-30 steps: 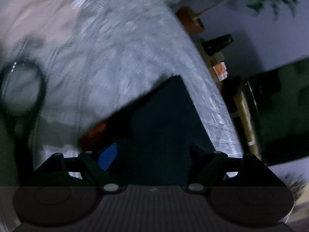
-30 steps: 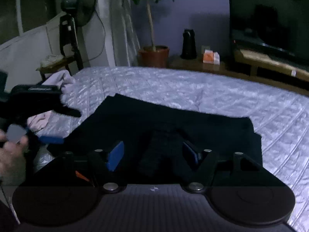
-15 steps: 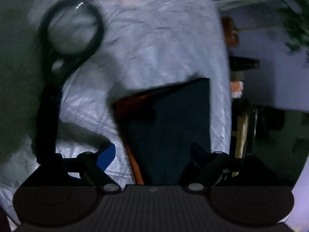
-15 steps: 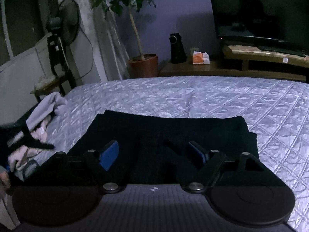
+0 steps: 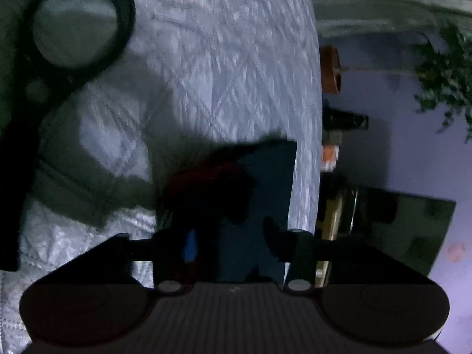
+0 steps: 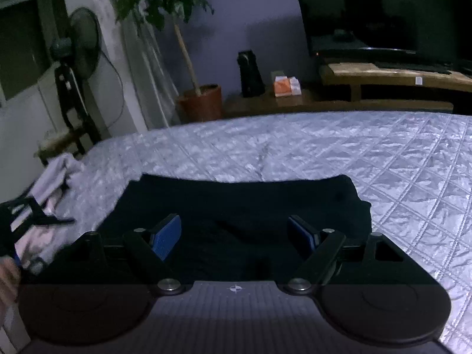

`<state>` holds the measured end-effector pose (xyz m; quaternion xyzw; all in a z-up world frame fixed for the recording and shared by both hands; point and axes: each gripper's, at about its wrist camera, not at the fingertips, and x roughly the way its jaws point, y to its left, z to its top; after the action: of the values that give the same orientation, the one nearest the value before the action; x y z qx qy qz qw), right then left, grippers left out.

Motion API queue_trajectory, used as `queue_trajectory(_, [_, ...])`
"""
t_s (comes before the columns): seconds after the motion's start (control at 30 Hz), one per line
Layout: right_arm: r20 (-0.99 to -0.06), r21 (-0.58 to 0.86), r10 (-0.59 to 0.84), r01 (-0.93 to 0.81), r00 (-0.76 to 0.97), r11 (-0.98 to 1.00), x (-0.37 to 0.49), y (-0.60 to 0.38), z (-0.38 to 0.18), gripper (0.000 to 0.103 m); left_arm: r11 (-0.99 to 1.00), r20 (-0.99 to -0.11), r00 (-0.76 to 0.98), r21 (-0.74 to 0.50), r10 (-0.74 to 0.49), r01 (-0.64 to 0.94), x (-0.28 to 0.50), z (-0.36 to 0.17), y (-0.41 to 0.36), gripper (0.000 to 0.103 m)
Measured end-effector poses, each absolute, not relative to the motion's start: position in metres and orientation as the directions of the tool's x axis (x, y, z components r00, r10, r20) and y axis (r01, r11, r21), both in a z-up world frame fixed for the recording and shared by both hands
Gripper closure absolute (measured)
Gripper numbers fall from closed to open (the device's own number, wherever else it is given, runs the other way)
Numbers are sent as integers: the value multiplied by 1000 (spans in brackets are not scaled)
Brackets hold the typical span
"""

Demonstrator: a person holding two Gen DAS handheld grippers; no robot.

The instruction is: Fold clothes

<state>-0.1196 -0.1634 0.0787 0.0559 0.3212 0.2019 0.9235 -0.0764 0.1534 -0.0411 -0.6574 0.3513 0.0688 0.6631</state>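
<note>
Dark garment [image 6: 242, 203], folded flat into a rough rectangle, lying on the quilted bedspread [image 6: 368, 153] near the bed's close edge. Right gripper [image 6: 236, 233] hovering over its near part, blue pads spread wide, pinching nothing. Left gripper [image 5: 233, 244] at the garment's edge [image 5: 259, 183], jaws closing with dark cloth between them; contact too dim and blurred to tell. Pale clothes [image 6: 56, 174] heaped at the bed's left side. Silvery, shiny bedspread stitched in diamonds. Beyond the bed: terracotta pot [image 6: 200, 103] holding a leafy plant, standing fan [image 6: 79, 47], wooden bench [image 6: 392, 79] under a dark television [image 6: 383, 11].
</note>
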Motion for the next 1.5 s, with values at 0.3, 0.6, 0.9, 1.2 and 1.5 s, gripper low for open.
queue_trajectory(0.3, [-655, 163, 414, -417, 632, 894, -119, -145, 62, 19, 37, -507, 767, -842, -392, -538, -81, -55, 159, 58])
queue_trajectory(0.6, [-663, 149, 457, -495, 592, 856, -124, -135, 59, 57, 187, -560, 731, -826, -391, -532, -66, -45, 155, 94])
queue_trajectory(0.9, [-673, 134, 465, -524, 575, 841, -127, -131, 60, 56, 288, -564, 737, -825, -373, -487, -73, -33, 151, 97])
queue_trajectory(1.2, [-755, 122, 424, -529, 499, 840, -120, -136, 40, 52, 627, -512, 818, -734, -261, -260, -68, 36, 104, 97])
queue_trajectory(1.5, [-700, 278, 475, -410, 533, 869, -111, -168, 49, 37, 900, -392, 845, -381, -363, 210, -90, 100, -7, 97])
